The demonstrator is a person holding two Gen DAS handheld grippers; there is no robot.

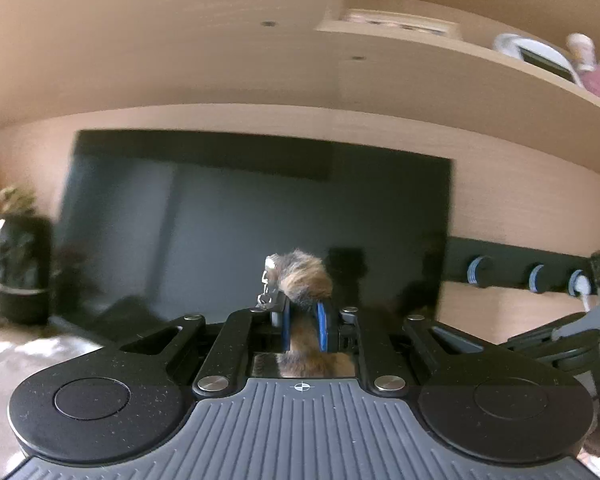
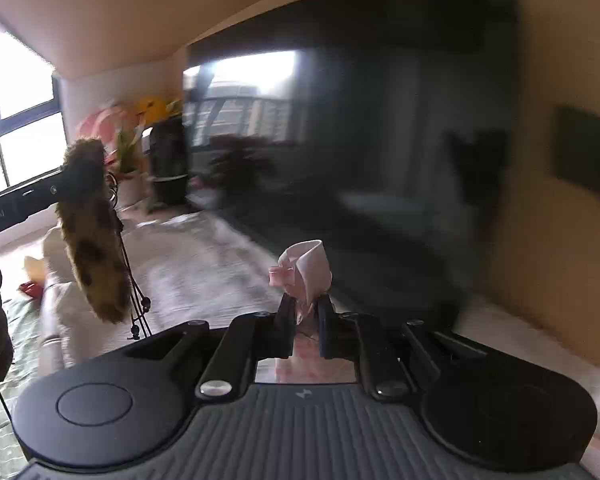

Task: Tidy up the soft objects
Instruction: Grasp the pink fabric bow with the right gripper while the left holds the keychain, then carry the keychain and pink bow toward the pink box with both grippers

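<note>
We note a pale marbled counter (image 2: 204,264) running beneath the big dark screen (image 2: 380,120). A black planter (image 2: 168,168) stands on it left of that screen, blurred.

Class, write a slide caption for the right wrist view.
Right gripper pinches pink cloth before a dark screen; left gripper holds a furry tail.

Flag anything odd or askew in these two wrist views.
Nothing is spilled or damaged. Both grippers are loaded in mid-air: the left gripper clamps a brown spotted furry tail that hangs down with dark cords trailing, and the right gripper pinches a pink folded cloth piece with a small bow. Both views are motion-blurred.
</note>
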